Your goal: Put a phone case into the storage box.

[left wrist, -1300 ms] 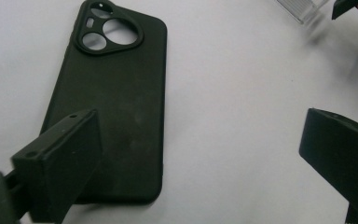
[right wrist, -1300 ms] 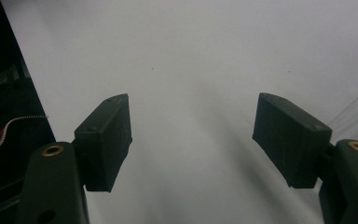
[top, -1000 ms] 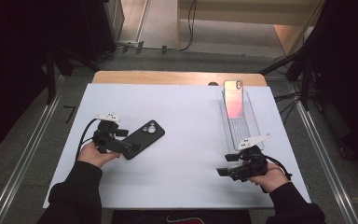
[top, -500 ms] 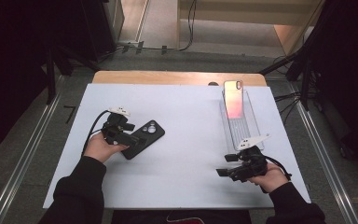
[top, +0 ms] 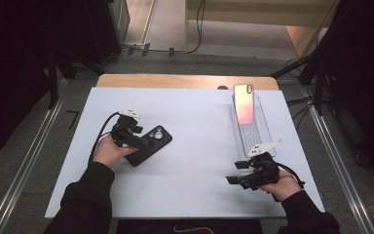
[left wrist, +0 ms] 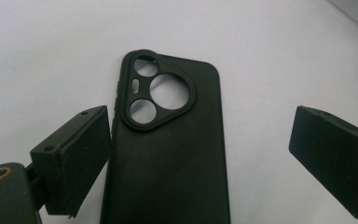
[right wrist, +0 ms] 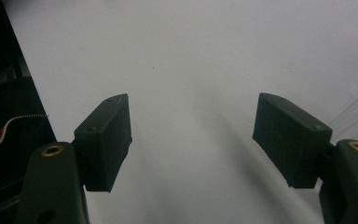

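Straddling the black phone case [left wrist: 168,154], the left gripper [top: 137,138] has its jaws spread wide, one pad just beside the case's left edge, the other well off to its right, neither pressing it. That case lies camera-cutout up on the white table [top: 195,122], left of centre. Over on the right, the right gripper [top: 237,173] hangs open above bare tabletop, near a clear tray [top: 253,134] carrying a pink phone [top: 243,103]

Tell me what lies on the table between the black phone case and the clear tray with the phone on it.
Nothing: in the high view, the stretch of white table between the black phone case and the clear tray is bare.
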